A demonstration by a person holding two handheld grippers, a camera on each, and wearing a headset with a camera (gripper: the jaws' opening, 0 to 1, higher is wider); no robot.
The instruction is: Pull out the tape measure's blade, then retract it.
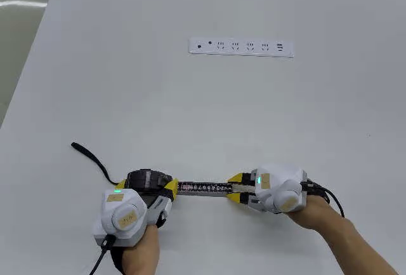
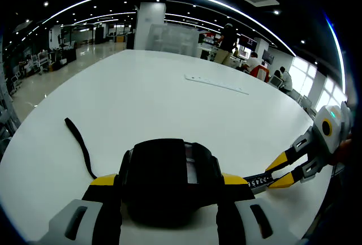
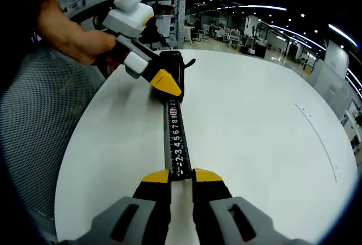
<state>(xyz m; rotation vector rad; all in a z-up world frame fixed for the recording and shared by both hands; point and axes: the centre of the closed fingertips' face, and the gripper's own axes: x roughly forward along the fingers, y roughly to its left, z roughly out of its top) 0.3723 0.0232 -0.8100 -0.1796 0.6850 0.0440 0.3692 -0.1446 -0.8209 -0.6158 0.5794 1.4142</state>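
A black tape measure case (image 1: 147,180) lies on the white table near its front edge, with my left gripper (image 1: 166,192) shut on it. In the left gripper view the case (image 2: 168,180) sits between the yellow-tipped jaws. Its black blade (image 1: 203,188) with white numbers runs right from the case. My right gripper (image 1: 236,188) is shut on the blade's end. The right gripper view has the blade (image 3: 176,140) stretching from my right gripper (image 3: 181,176) away to the case (image 3: 173,63). A black wrist strap (image 1: 92,158) trails left from the case.
A white power strip (image 1: 241,47) lies flat at the far middle of the table (image 1: 190,110). The table's left edge (image 1: 25,78) borders a glossy floor. Desks, shelves and people stand in the room behind.
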